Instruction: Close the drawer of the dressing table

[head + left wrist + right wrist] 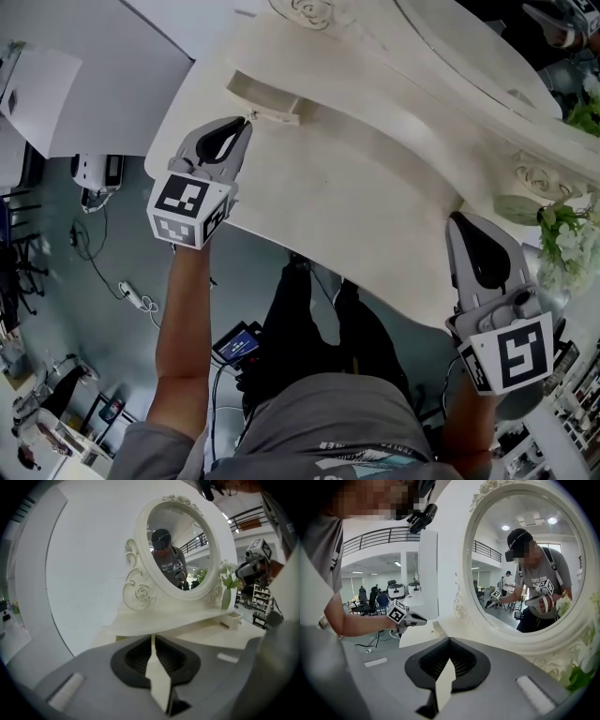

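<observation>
The cream dressing table (347,187) fills the head view. A small drawer (267,101) stands pulled out from the raised shelf at its far left end. My left gripper (247,123) points at the drawer's front, tips just short of it; touch cannot be told. In the left gripper view its jaws (152,639) show only a thin slit between the tips, with nothing in it. My right gripper (456,219) hovers over the table's near right edge. Its tips (449,641) meet, empty. The right gripper view also shows the left gripper (405,617) beside the table end.
An oval mirror (180,550) in a carved frame rises behind the tabletop. A vase of white flowers (562,234) stands at the right end, close to my right gripper. Below the table edge are the person's legs, cables and a power strip (131,295) on the floor.
</observation>
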{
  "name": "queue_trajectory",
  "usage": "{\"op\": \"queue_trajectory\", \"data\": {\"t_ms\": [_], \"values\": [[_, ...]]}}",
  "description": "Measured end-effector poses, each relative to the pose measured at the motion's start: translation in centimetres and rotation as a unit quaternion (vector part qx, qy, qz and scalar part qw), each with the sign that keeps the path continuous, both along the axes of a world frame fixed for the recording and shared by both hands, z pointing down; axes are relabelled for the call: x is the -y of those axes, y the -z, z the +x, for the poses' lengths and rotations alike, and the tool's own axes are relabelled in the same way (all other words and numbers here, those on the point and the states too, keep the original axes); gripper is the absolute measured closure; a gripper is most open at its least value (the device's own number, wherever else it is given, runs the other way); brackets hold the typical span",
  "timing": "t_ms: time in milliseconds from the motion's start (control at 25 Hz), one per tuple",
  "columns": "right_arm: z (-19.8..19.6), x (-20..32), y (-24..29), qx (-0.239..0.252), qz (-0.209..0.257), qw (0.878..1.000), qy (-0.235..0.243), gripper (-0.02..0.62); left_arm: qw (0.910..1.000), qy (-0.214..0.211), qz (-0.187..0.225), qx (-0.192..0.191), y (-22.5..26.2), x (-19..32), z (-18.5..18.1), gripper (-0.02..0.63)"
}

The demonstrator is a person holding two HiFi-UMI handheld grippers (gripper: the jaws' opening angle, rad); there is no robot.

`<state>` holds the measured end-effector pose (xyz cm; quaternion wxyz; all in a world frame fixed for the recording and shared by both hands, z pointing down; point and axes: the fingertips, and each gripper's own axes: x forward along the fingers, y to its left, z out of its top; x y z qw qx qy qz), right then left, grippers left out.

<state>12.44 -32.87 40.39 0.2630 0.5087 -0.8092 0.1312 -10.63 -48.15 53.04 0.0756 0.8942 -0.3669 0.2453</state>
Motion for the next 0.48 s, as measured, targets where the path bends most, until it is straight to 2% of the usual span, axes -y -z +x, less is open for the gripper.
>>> {"op": "queue_trajectory", "data": {"t_ms": [480], "values": [[-0.2, 1.5, -3.1, 0.003, -0.021, 1.000, -0.003, 0.597, 0.9993, 0.000, -0.037, 0.012, -5.3, 2.1, 0.1, 0.523]]}}
